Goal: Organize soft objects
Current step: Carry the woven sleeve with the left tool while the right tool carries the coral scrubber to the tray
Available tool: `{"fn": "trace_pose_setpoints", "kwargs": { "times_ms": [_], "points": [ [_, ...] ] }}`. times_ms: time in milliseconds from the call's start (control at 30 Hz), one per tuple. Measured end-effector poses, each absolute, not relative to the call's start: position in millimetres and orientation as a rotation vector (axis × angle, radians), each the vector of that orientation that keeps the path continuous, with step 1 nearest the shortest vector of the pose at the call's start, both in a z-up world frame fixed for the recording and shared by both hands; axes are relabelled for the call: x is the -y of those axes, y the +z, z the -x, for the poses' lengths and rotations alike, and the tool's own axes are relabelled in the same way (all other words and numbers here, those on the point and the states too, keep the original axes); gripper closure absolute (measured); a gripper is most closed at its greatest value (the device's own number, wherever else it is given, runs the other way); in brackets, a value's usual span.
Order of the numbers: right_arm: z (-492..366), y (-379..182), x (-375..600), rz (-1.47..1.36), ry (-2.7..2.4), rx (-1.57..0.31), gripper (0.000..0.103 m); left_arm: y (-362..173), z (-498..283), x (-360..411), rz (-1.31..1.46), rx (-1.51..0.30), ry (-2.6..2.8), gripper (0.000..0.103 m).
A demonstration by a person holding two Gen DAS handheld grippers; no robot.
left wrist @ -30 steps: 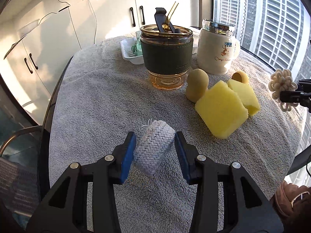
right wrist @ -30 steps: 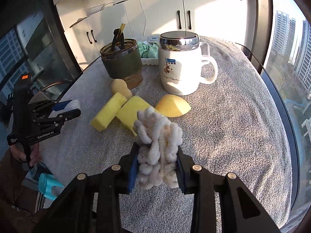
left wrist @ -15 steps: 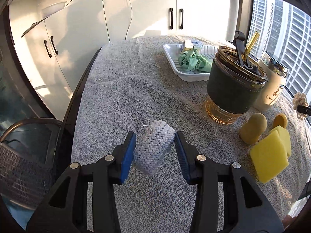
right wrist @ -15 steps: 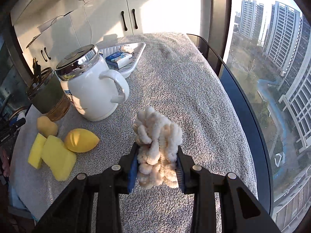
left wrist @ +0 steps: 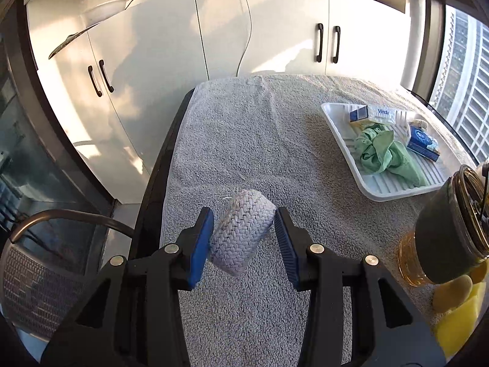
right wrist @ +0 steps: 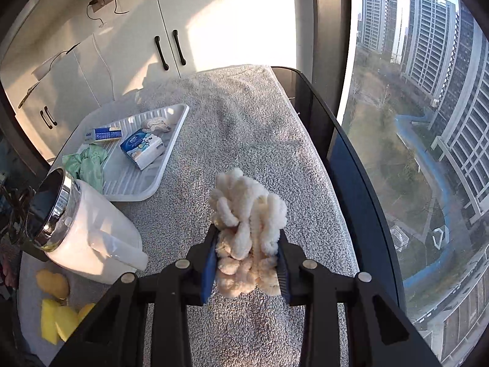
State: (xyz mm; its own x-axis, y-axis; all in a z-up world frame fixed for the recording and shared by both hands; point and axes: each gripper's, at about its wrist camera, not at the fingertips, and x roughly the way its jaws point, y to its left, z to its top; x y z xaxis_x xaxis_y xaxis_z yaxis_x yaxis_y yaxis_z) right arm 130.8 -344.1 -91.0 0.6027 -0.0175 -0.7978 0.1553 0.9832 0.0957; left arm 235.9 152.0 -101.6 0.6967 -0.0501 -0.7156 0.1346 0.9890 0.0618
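Note:
My left gripper is shut on a pale grey braided roll and holds it above the grey towel. My right gripper is shut on a cream fluffy chenille bundle, also lifted. A white ridged tray at the back holds a green cloth and tissue packs; it also shows in the right wrist view. Yellow sponges and a beige egg-shaped sponge lie at the near left in the right wrist view.
A white lidded mug stands left of my right gripper. A glass jar with a dark green sleeve stands at the right of the left wrist view. White cabinets lie behind the table. A mesh chair stands at the left edge.
Both grippers have swung toward the back of the table, each keeping its hold. The tray now sits nearer in both views, and the sponges have slid to the frame edges.

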Motion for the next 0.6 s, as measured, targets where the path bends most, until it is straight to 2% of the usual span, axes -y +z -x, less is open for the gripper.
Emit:
{"fn": "trace_pose_setpoints", "kwargs": {
  "times_ms": [300,600],
  "points": [
    [-185.7,-81.4,334.8,-0.108,-0.073,-0.919,0.067,-93.9,-284.3,-147.5,-0.059,-0.794,-0.109,0.064],
    [-238.9,-76.4,308.1,-0.069,-0.014,-0.923,0.067,-88.7,-312.6,-111.1,-0.103,-0.785,-0.168,0.064]
  ]
}}
